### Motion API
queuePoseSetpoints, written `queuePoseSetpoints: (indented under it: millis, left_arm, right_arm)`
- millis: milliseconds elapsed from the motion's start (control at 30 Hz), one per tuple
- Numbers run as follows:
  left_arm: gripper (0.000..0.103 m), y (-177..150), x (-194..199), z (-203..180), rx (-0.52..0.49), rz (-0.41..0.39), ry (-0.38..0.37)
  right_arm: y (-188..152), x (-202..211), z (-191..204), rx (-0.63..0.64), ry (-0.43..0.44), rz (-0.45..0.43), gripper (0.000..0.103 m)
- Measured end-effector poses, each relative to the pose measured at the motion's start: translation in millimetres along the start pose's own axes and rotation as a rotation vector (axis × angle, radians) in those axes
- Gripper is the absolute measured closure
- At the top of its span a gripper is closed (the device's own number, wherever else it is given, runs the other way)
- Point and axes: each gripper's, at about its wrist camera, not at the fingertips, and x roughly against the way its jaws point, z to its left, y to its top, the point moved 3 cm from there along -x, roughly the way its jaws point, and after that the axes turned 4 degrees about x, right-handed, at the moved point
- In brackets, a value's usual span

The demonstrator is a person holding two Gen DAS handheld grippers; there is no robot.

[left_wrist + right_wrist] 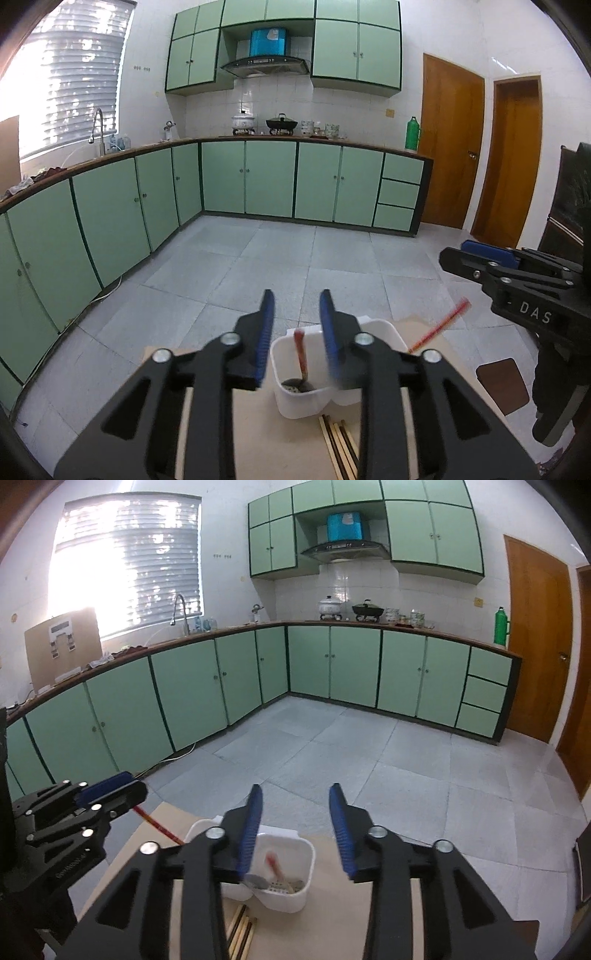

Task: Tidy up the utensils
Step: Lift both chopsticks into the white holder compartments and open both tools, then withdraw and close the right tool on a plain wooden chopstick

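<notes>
A white plastic utensil holder stands on a light wooden board; it also shows in the right wrist view. A red-handled utensil stands in it, blurred in the right wrist view. Several chopsticks lie on the board in front of the holder, also seen in the right wrist view. A red chopstick sticks out past the holder's far side. My left gripper is open and empty above the holder. My right gripper is open and empty above it too.
The board's far edge drops to a grey tiled floor. Green cabinets line the back and left walls. Brown doors are at the right. A brown pad lies to the right of the board.
</notes>
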Motion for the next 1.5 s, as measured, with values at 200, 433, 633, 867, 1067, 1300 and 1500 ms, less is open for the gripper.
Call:
queuePoseSetpoints:
  millis: [200, 433, 633, 867, 1067, 1300, 1500]
  left_arm:
    - [0.052, -14, 34, 1, -0.006, -0.049, 0.019]
    - [0.032, -60, 73, 5, 0.005, -0.056, 0.049]
    - [0.025, -121, 85, 9, 0.020, 0.018, 0.064]
    - [0.023, -188, 82, 25, 0.068, 0.161, 0.097]
    - [0.023, -233, 82, 30, 0.069, 0.281, 0.116]
    - [0.023, -267, 83, 29, 0.070, 0.370, 0.134]
    - [0.021, -271, 86, 29, 0.075, 0.388, 0.134]
  right_arm:
    - [-19, 34, -6, -0.028, -0.045, -0.047, 0.040]
    - [-69, 72, -2, -0.055, -0.077, -0.063, 0.014]
    - [-131, 84, 17, -0.057, -0.089, 0.008, 0.009]
    - [-202, 88, 44, -0.096, -0.079, 0.115, 0.009]
    - [-254, 87, 62, -0.102, -0.066, 0.228, 0.016]
    - [-286, 84, 80, -0.055, -0.047, 0.332, 0.031]
    - [-288, 81, 88, -0.031, -0.028, 0.361, 0.032]
